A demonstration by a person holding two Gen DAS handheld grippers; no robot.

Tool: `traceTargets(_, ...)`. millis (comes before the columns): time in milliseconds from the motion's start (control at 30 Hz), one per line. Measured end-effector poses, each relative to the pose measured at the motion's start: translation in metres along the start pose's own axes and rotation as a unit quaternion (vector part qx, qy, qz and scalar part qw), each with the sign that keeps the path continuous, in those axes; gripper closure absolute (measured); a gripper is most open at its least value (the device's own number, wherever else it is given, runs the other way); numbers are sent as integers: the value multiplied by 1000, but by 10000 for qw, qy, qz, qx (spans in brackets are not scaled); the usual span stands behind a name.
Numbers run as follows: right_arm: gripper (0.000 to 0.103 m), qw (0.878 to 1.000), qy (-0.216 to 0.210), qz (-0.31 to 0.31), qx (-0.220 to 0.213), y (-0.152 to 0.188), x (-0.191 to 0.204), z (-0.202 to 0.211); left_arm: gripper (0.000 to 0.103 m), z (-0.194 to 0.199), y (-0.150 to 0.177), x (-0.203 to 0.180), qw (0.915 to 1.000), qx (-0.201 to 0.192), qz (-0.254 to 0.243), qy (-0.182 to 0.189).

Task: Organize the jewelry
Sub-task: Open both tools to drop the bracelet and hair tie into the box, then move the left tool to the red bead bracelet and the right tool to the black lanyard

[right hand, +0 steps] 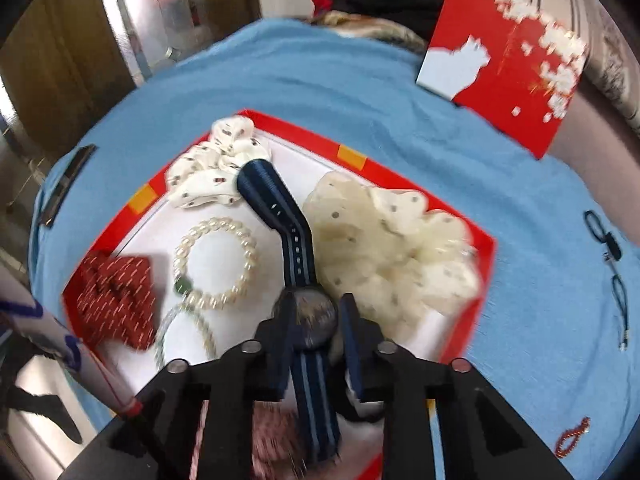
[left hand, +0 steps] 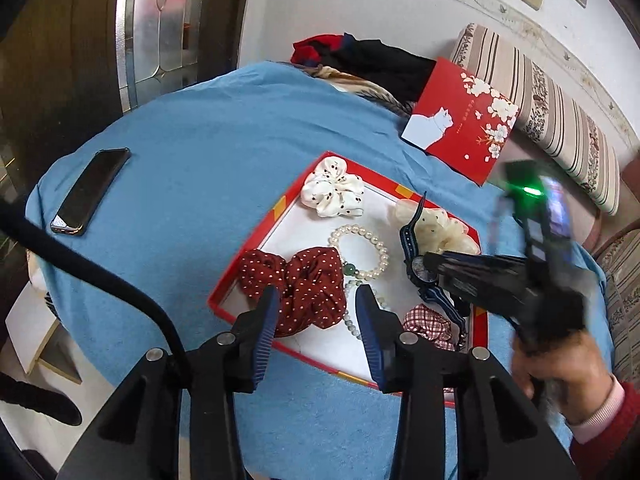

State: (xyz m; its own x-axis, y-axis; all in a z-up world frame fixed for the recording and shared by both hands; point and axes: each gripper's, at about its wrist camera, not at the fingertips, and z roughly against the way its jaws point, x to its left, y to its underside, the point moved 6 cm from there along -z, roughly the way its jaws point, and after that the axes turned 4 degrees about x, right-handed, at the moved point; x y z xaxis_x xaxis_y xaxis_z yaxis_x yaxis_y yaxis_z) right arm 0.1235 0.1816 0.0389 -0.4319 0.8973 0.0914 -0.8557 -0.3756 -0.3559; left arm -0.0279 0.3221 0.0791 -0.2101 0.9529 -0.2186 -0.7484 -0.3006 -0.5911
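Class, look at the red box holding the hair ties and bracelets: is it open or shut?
Open. The red box has no lid on it; its white floor, the pearl bracelet and the watch show. The red lid lies apart on the blue cloth.

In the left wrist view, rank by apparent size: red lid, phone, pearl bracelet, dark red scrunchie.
1. Red lid
2. Dark red scrunchie, nearer the camera, so unsure
3. Phone
4. Pearl bracelet

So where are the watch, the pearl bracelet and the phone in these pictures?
watch [right hand: 314, 316]: right wrist view, on the round dial between the gripper fingers.
pearl bracelet [left hand: 382, 249]: left wrist view, on the beads of its right side.
phone [left hand: 91, 191]: left wrist view, on the middle of its dark screen.
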Motion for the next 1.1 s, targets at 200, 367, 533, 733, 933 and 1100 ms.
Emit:
traceTargets(200, 80, 9989, -260, -307, 250, -33, 8, -32, 64, 2, 2, 7, 10000, -25, -6, -40)
traceTargets(367, 74, 9978, -567, -338, -19, -39, 13, -9, 62, 5, 5, 10, 9999, -60, 14, -126)
traceTargets(533, 62, 9967, -521, -469, -400, -19, -8, 36, 62, 11, 8, 4, 9999, -77, 44, -121)
traceTargets(733, 62, 9926, -235, -1036, -579, 53, -96, 87, 56, 27, 17, -26, 9999, -90, -144, 26)
traceTargets(933, 61, 9754, 641, -2070, -408, 172, -238, 126, 53, 24, 32, -98, 9962, 109, -769, 385)
traceTargets(1100, 61, 9572, 655, -2790, -393, 229, -297, 136, 52, 7, 49, -171, 9875, 454, -1204, 909)
